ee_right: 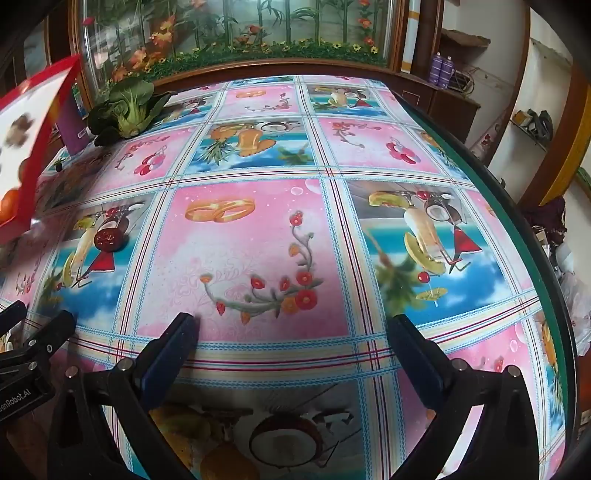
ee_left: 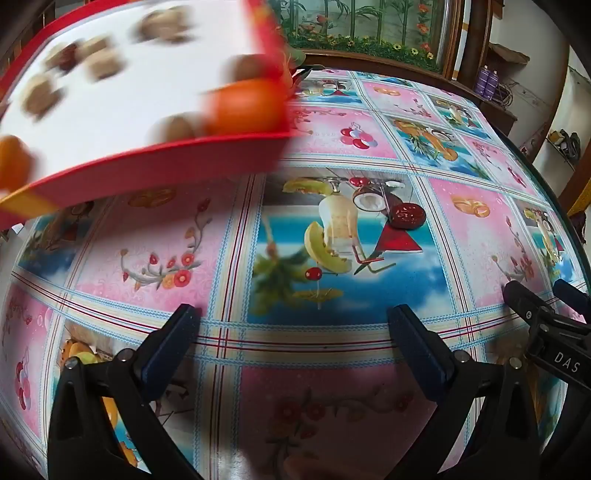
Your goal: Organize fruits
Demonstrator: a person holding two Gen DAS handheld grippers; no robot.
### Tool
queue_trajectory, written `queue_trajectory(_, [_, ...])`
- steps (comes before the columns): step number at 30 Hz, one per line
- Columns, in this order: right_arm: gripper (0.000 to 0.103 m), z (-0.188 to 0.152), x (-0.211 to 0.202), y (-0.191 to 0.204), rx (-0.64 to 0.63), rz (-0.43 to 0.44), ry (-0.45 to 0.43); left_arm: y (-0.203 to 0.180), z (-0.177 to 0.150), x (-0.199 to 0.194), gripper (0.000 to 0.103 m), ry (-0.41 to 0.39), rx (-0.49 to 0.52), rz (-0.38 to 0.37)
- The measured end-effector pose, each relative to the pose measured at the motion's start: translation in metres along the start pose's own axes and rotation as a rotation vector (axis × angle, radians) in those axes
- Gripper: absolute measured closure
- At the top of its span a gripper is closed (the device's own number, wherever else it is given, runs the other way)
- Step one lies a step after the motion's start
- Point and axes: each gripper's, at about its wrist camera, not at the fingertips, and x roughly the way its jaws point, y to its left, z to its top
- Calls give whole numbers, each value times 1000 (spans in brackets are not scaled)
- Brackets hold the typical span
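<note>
A red box (ee_left: 166,166) with a white inside hangs tilted above the table's far left, blurred by motion. In it lie an orange (ee_left: 247,107), a second orange (ee_left: 13,158) and several brown walnuts (ee_left: 162,24). What holds the box is hidden. A dark red date (ee_left: 406,216) lies alone on the tablecloth. My left gripper (ee_left: 295,325) stands open and empty over the cloth, short of the date. My right gripper (ee_right: 295,328) is open and empty too, with the box (ee_right: 33,147) and date (ee_right: 109,238) far to its left.
A colourful fruit-print cloth covers the round table (ee_right: 517,221). A bok choy (ee_right: 125,107) and a purple box (ee_right: 72,125) sit at the far left edge. A wooden-framed glass cabinet (ee_right: 240,40) stands behind the table.
</note>
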Motion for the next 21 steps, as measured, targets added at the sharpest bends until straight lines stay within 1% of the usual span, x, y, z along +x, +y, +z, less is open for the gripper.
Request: queue_trajectory(21, [0, 1, 1, -1, 2, 3, 0, -1, 0, 0, 0, -1, 1, 1])
